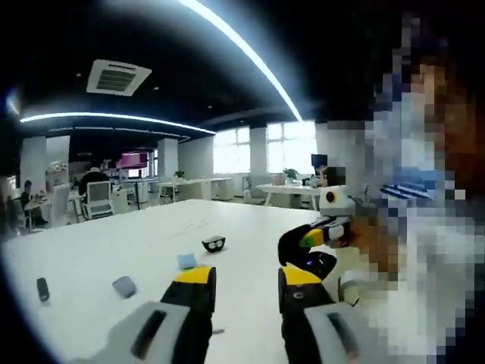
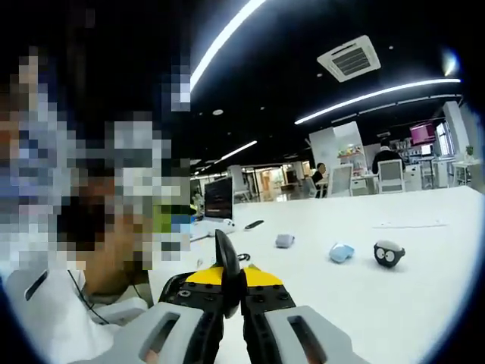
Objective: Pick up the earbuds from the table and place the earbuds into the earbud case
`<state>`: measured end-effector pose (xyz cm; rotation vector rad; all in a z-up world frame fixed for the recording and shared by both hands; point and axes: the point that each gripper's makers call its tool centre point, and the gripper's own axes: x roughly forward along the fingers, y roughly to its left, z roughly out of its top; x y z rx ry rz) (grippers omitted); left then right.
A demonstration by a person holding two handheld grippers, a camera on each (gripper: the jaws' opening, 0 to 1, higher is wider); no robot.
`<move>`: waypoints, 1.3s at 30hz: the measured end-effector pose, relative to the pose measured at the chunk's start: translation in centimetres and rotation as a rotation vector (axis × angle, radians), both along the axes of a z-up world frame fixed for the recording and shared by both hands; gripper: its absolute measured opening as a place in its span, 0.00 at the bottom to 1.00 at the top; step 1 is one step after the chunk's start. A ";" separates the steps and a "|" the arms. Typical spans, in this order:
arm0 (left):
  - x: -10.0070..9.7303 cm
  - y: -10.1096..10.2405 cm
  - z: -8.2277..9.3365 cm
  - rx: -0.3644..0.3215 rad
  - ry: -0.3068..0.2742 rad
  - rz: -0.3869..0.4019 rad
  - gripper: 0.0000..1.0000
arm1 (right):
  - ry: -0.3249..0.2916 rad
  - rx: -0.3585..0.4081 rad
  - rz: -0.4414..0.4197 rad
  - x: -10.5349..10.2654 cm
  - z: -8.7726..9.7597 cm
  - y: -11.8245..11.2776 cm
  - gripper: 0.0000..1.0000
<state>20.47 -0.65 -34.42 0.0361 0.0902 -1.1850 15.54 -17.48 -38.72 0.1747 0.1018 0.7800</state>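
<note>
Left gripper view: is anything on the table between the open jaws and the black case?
Nothing visible lies directly between the left gripper and the black case; a light-blue object sits close beside that path on the table.

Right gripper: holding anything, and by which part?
Right gripper is shut on a thin dark object, clamped at its lower end; what it is can't be told. Left gripper is open, empty.
</note>
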 end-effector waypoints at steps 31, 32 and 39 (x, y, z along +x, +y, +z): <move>14.7 3.9 -14.7 0.408 0.059 0.009 0.39 | 0.018 -0.015 -0.009 0.5 -0.7 -0.4 0.06; 14.7 3.8 -14.9 0.409 0.065 -0.004 0.39 | 0.018 -0.015 -0.008 0.4 -0.7 -0.4 0.06; 16.0 4.2 -16.5 0.435 0.110 -0.012 0.40 | 0.016 -0.018 -0.004 0.4 -0.6 -0.2 0.06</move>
